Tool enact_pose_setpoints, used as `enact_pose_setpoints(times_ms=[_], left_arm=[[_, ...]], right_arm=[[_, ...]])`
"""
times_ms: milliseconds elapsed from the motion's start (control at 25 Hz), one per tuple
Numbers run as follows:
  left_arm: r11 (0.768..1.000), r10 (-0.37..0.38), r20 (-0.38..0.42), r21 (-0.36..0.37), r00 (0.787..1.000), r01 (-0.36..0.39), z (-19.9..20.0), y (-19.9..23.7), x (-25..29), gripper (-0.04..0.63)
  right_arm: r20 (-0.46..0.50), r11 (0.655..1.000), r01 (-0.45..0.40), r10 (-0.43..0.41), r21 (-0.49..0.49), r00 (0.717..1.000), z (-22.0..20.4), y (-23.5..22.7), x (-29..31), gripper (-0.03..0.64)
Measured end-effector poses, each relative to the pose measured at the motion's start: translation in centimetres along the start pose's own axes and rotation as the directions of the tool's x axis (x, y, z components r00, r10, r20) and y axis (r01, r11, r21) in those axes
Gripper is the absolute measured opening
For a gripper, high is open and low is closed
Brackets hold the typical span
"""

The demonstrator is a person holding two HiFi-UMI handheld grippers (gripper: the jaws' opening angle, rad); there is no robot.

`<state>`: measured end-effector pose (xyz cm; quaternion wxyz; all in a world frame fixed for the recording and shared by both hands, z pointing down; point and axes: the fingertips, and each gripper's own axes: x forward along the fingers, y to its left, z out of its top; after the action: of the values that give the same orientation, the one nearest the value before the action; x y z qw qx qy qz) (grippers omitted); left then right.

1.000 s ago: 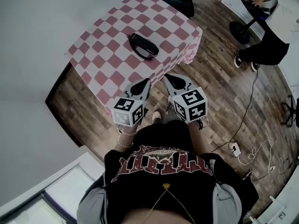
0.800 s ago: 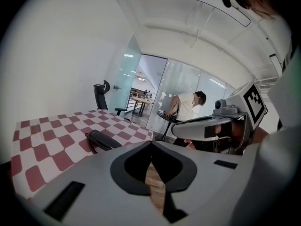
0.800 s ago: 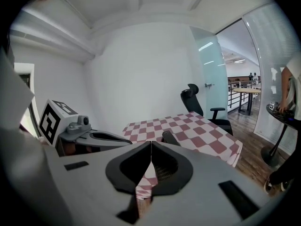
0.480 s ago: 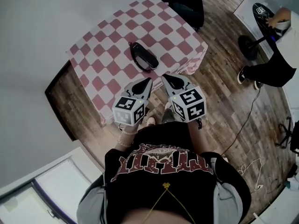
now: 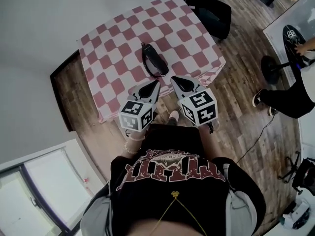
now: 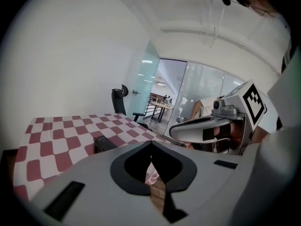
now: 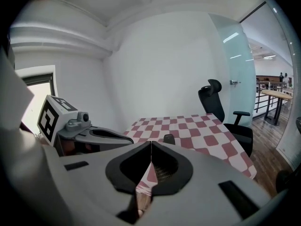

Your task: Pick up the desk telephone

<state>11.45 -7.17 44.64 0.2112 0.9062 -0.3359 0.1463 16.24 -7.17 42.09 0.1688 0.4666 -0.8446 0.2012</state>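
Note:
The black desk telephone (image 5: 154, 62) lies on a table under a red-and-white checked cloth (image 5: 113, 48), near its front edge. Just short of that edge, both grippers point at the telephone from above the floor. My left gripper (image 5: 156, 83) is shut with nothing between its jaws, and my right gripper (image 5: 173, 79) is likewise shut and empty. In the left gripper view the telephone (image 6: 104, 142) shows low on the cloth, left of the jaw tips (image 6: 151, 143). The right gripper view has the telephone (image 7: 169, 139) just above its jaw tips (image 7: 151, 143).
A black office chair (image 5: 211, 11) stands at the table's right side. A person's legs (image 5: 288, 95) and a round stand base (image 5: 269, 65) are at the far right on the wooden floor. A white wall runs along the table's left.
Both grippers have come closer to the table's front edge and now point more squarely at the telephone. Their jaws stay shut and empty.

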Motion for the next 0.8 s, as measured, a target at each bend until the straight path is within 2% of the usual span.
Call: enact_pose_setpoints(times_ms=[320, 800], left_arm=[[0.996, 0.072, -0.007, -0.050, 0.997, -0.072, -0.4, 1.9, 0.1, 0.008], [0.997, 0.069, -0.014, -0.029, 0.997, -0.070, 1.9, 7.1, 2.3, 0.008]], right_arm=[[-0.036, 0.996, -0.077, 0.076, -0.037, 0.996, 0.4, -0.2, 1.8, 0.018], [-0.069, 0.999, -0.029, 0.028, -0.019, 0.997, 1.4, -2.5, 6.0, 0.018]])
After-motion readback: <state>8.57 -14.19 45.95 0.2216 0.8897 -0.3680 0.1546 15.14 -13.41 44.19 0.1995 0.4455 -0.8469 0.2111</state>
